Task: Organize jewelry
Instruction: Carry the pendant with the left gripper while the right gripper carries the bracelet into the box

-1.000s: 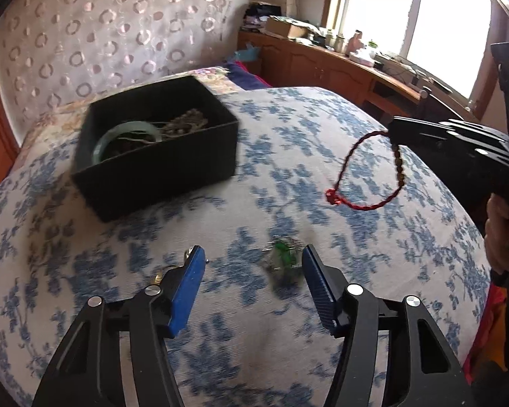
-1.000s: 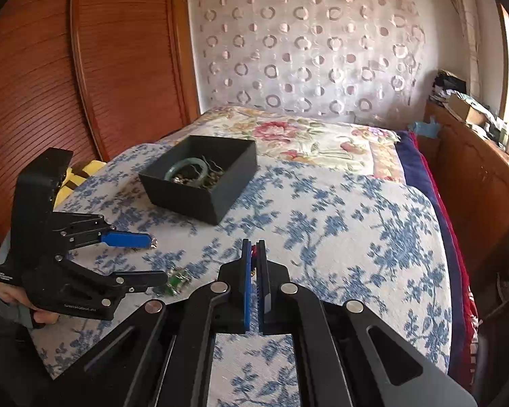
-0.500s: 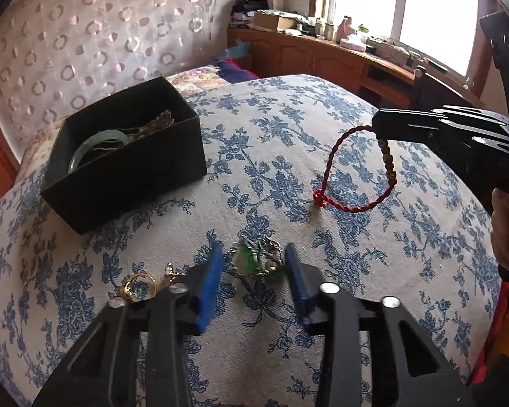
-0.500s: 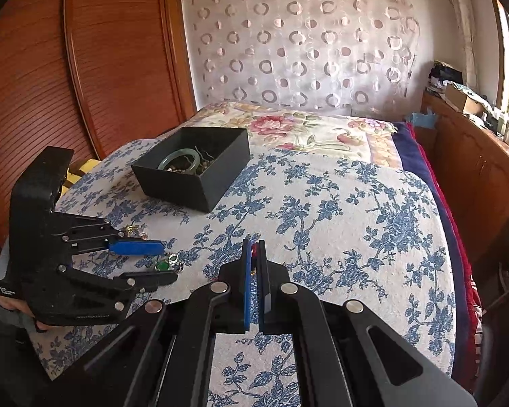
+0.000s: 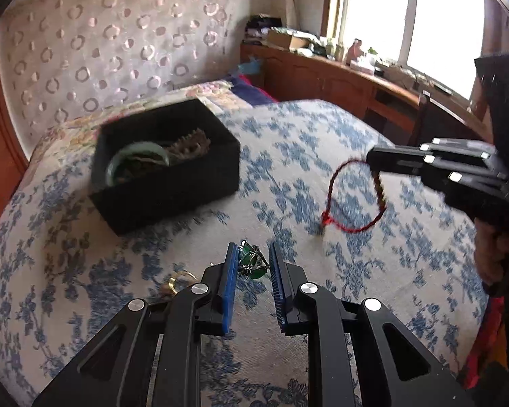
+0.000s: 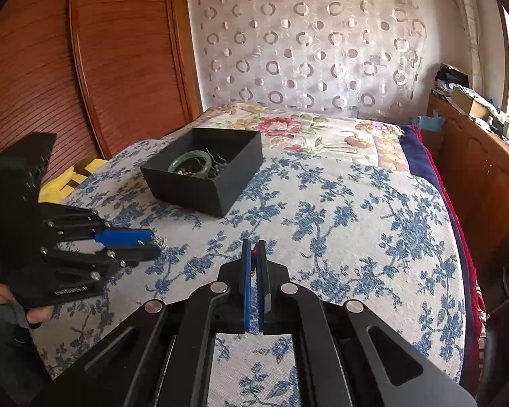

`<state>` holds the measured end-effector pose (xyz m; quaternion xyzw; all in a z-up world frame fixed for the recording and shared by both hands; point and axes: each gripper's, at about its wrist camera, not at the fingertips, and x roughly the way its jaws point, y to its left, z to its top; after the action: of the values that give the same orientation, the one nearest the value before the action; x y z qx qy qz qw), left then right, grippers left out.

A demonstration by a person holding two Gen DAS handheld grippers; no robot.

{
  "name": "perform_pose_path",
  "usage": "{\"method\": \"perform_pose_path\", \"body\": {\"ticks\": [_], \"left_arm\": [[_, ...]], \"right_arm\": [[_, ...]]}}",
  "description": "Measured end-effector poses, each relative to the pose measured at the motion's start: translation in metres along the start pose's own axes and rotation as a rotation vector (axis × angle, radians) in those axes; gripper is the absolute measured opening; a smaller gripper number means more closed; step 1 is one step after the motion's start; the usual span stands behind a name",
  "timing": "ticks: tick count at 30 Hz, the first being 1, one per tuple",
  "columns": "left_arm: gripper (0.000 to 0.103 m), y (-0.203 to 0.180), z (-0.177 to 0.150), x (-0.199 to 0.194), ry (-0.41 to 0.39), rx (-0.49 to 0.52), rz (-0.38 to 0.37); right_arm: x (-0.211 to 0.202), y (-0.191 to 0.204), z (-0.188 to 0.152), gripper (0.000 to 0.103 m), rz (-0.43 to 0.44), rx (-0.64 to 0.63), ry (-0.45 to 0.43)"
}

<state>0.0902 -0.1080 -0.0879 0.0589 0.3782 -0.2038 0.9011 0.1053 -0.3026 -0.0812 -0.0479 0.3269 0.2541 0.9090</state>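
Note:
A black open box [image 5: 166, 166] sits on the blue-flowered bedspread, holding a green bangle [image 5: 137, 156] and beads; it also shows in the right wrist view [image 6: 203, 173]. My left gripper [image 5: 252, 264] is shut on a green-stone jewelry piece [image 5: 251, 264], held just above the bedspread. My right gripper [image 6: 253, 254] is shut on a red cord bracelet [image 5: 356, 200], which hangs from it above the bed to the right of the box. A gold ring [image 5: 180, 279] lies on the bedspread left of my left gripper.
The bed's patterned headboard [image 6: 305, 40] stands behind the box. A wooden wardrobe [image 6: 68, 68] is to the left, and a wooden cabinet [image 5: 339, 81] under the window to the right. A yellow cloth [image 6: 74, 176] lies at the bed's left edge.
My left gripper moved onto the green jewelry piece, closed on it and lifted it slightly. The right gripper stayed shut on the red bracelet, drifting a little.

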Motion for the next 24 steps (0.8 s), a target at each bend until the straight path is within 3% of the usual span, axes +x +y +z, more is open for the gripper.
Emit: {"method": "perform_pose_path", "body": {"ticks": [8,24], "left_arm": [[0.018,0.019,0.020,-0.026,-0.072,-0.023,0.043],[0.018,0.052,0.050,-0.049,-0.143,-0.059,0.125]], "right_arm": [[-0.003,0.011,0.022,0.003,0.020,-0.026,-0.042],[0.015,0.027,0.086,0.003,0.084,-0.036,-0.100]]}}
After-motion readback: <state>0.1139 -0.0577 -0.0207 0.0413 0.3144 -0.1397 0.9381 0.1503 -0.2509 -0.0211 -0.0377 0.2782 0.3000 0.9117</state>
